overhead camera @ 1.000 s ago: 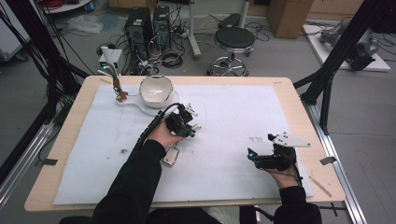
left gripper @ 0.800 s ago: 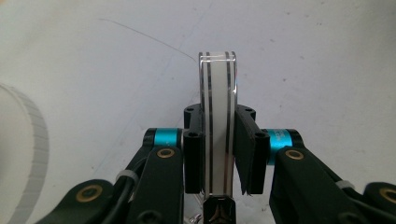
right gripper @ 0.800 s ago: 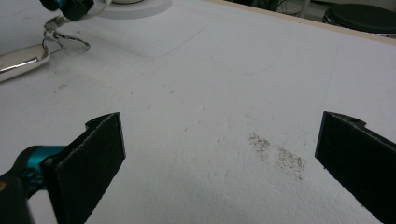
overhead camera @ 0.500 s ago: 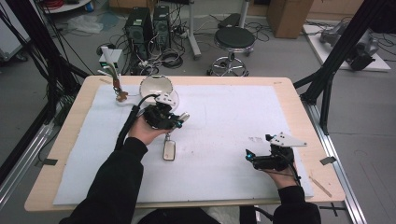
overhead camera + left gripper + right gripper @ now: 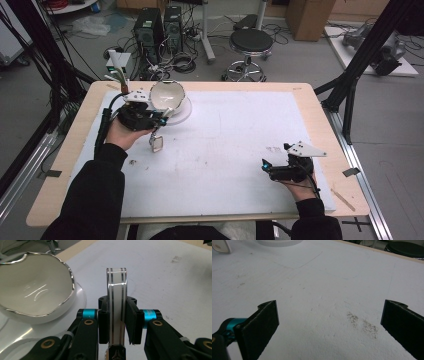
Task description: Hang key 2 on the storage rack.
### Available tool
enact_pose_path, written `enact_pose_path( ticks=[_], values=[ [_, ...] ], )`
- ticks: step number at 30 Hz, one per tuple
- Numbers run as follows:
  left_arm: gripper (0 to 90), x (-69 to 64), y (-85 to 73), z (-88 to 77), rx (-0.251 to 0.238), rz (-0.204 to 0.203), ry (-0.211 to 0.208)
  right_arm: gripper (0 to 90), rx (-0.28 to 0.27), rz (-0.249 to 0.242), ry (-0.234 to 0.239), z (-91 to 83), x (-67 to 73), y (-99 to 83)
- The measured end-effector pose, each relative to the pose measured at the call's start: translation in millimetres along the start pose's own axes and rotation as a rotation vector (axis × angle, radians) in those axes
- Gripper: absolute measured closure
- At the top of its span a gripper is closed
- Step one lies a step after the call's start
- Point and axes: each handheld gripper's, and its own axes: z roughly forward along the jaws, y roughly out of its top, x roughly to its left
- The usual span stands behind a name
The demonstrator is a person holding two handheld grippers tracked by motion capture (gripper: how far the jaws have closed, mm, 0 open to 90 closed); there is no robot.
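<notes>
My left gripper [image 5: 161,121] is shut on a white spoon-like piece with silver stripes [image 5: 116,290], held edge-on between the pads. Its wider rounded end [image 5: 156,145] hangs below the jaws, over the white mat; it also appears far off in the right gripper view as the rounded end [image 5: 220,246]. Just right of the gripper a white cup with a wavy silver rim [image 5: 167,95] sits tilted on a white saucer [image 5: 184,111]. In the left gripper view the cup [image 5: 35,292] is close at the left. My right gripper [image 5: 265,165] stands open and empty near the table's front right, its jaws wide apart [image 5: 329,312].
A white mat [image 5: 230,135] covers the wooden table [image 5: 300,90]. A small clamp with cables [image 5: 117,80] stands at the back left edge. Dark specks [image 5: 362,323] mark the mat ahead of the right gripper. A stool [image 5: 251,42] and computer towers stand beyond the table.
My left hand has carried the striped piece leftward and a little up, from the table's middle to beside the cup. The cup, saucer and right gripper have stayed put.
</notes>
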Motion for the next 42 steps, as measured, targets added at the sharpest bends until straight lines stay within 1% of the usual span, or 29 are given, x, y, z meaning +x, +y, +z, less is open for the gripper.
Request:
enact_pose_path(
  ticks=[3,5,7,8,12,17,19,24,27,32,38,42],
  values=[
    [74.6,3.7,-0.5,-9.7,-0.007,0.010,0.022,0.7,0.003,-0.004,0.002,1.4,0.3,0.2],
    [74.6,6.7,-1.1,-17.0,-0.026,0.009,0.039,0.7,0.010,-0.009,0.007,3.3,1.8,0.3],
    [74.6,11.5,-2.3,-24.4,-0.051,-0.007,0.048,0.7,0.013,-0.011,0.008,3.8,2.1,0.3],
    [74.6,15.1,-2.8,-28.5,-0.057,-0.007,0.057,0.7,0.012,-0.015,0.006,4.5,2.2,0.3],
    [74.6,24.5,-2.0,-38.8,-0.061,-0.012,0.088,0.7,0.013,-0.011,0.008,4.9,1.8,0.4],
    [74.6,35.2,2.1,-50.8,-0.085,-0.035,0.117,0.7,0.016,-0.008,0.010,5.1,2.4,0.3],
    [74.6,40.4,3.2,-55.7,-0.095,-0.051,0.126,0.7,0.017,-0.015,0.010,5.2,2.2,0.1],
    [74.6,54.2,5.4,-69.6,-0.105,-0.059,0.176,0.7,0.020,-0.007,0.008,4.8,1.8,-0.4],
    [74.6,62.6,5.6,-77.6,-0.131,-0.081,0.208,0.7,0.018,-0.011,0.005,4.8,0.7,-1.0],
    [74.6,75.3,5.6,-89.8,-0.129,-0.085,0.260,0.7,0.027,-0.006,0.003,4.8,1.1,-1.7],
    [74.6,90.6,3.9,-104.0,-0.152,-0.105,0.309,0.8,0.028,-0.011,-0.001,4.9,0.7,-2.4],
    [74.6,97.4,4.0,-107.3,-0.144,-0.104,0.348,0.8,0.032,-0.010,-0.003,5.1,0.7,-2.7]
  ],
)
